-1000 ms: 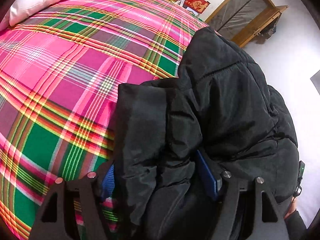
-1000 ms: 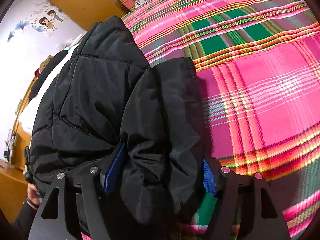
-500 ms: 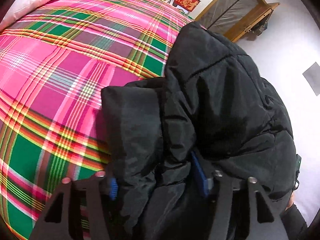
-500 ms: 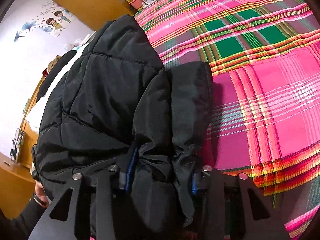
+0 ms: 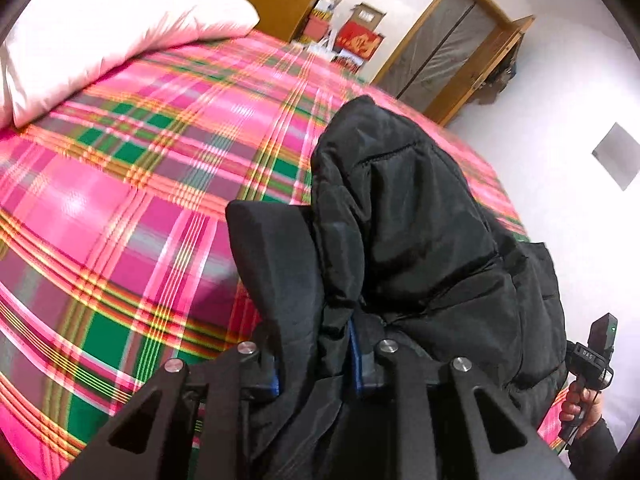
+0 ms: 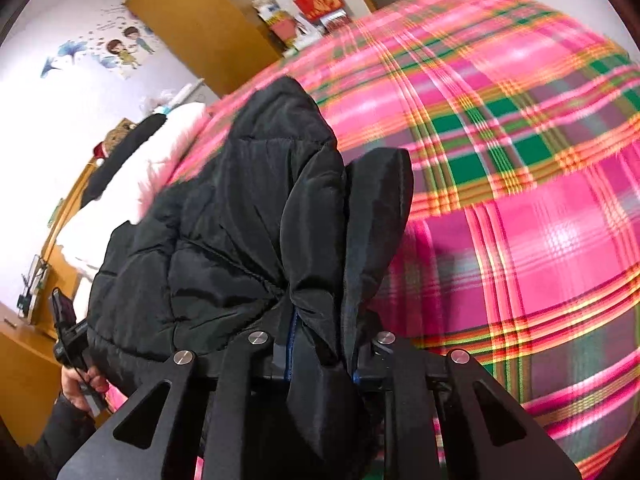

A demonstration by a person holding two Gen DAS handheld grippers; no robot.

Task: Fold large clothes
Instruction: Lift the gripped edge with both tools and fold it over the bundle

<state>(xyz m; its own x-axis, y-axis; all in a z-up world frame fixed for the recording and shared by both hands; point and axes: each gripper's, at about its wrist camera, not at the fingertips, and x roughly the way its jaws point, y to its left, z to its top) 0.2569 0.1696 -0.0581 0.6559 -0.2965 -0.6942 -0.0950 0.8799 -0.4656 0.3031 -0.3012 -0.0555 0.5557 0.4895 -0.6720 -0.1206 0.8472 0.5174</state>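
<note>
Both the left gripper [image 5: 316, 364] and the right gripper [image 6: 322, 354] are clamped on bunched folds of the black puffer jacket [image 5: 420, 232], which rises toward twelve o'clock over the plaid bedspread [image 5: 132, 200].

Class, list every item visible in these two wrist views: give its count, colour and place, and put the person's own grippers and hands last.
padded jacket: one, black, bunched on the bed, gripped at both ends.
plaid bedspread: one, pink with green and yellow, covering the bed.
duvet: one, pale pink, at one end of the bed.
wardrobe: one, orange-brown wood, by the wall beyond the bed.
red box: one, red, among clutter beside the wardrobe.
cartoon sticker: one, multicoloured, on the white wall.
door: one, wood frame with grey panels, past the bed.
left gripper: one, black with blue pads, shut on jacket fabric.
right gripper: one, black with blue pads, shut on jacket fabric.
right hand: one, holding its gripper's handle.
left hand: one, likewise.
</note>
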